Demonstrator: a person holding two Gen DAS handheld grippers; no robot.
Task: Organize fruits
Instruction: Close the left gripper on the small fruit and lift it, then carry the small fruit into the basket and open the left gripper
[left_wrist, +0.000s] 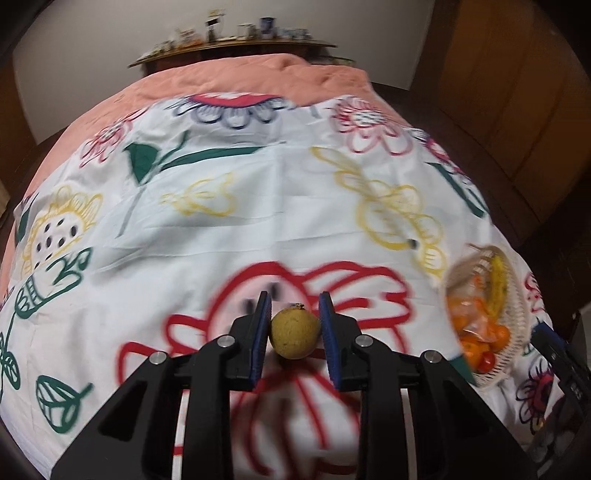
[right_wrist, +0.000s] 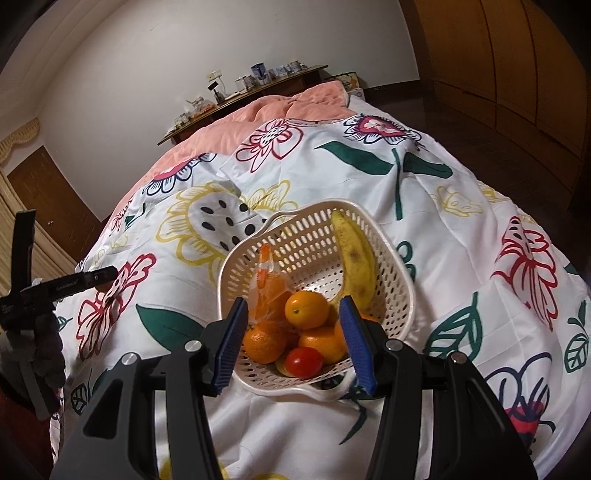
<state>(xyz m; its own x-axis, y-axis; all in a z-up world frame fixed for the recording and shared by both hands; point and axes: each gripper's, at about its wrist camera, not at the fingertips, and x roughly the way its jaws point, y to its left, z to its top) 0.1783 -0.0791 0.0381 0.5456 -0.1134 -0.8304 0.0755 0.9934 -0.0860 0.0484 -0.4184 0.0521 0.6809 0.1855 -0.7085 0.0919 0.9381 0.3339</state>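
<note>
Here, the left gripper (left_wrist: 295, 325) is holding a small round yellow-green fruit (left_wrist: 294, 334) between its blue pads above a flower-printed bedsheet (left_wrist: 258, 221). The right gripper (right_wrist: 293, 345) is hovering with jaws spread wide over a white basket (right_wrist: 395, 295), which is sitting on the sheet holding oranges (right_wrist: 306, 309), a banana (right_wrist: 354, 254) and a red tomato (right_wrist: 304, 362).

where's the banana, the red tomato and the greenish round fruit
banana (right_wrist: 354, 254): right wrist view, middle of its peel
red tomato (right_wrist: 304, 362): right wrist view, its front
greenish round fruit (left_wrist: 294, 334): left wrist view, its centre
</note>
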